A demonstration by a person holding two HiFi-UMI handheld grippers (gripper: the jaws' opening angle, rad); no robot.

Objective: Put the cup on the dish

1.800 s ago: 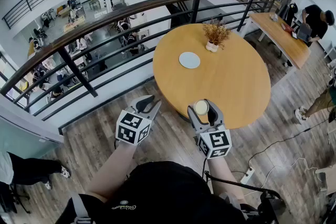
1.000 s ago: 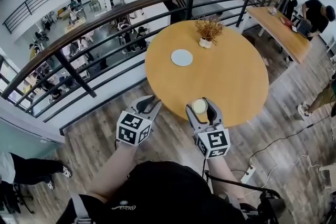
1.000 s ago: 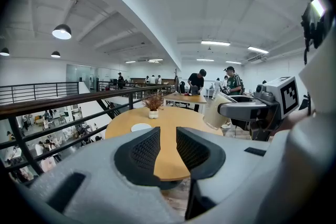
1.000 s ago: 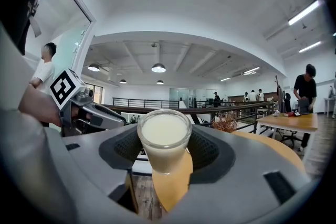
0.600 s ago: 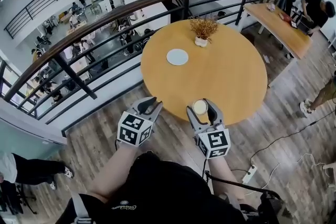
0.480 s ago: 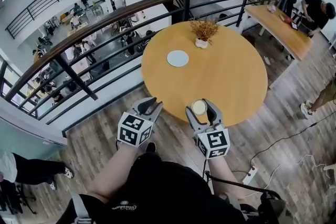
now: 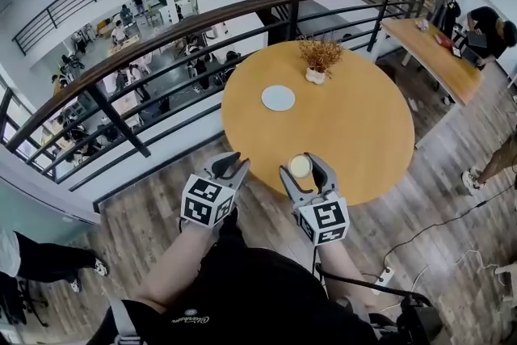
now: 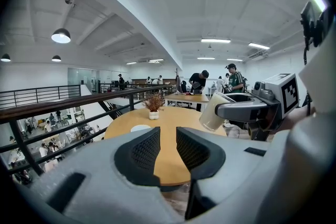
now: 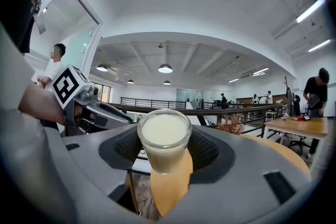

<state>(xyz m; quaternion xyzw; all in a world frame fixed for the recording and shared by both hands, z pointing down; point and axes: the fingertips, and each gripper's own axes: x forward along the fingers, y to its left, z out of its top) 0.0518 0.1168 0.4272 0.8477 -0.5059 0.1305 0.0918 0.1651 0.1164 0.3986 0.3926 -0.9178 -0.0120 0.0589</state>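
Head view: right tongs (image 7: 302, 170) clenched on cup (image 7: 300, 166) of pale liquid, at near edge of round tabletop (image 7: 355, 125). Dish (image 7: 278, 98) well apart, farther in, near potted plant (image 7: 317, 61). Left tongs (image 7: 227, 166) alongside, off tabletop.
Left gripper view: pads slightly apart, nothing between.
Right gripper view: cup upright, pinched from both sides.

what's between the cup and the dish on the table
Only bare tabletop between cup and dish, seen in the head view; the plant stands off that line.
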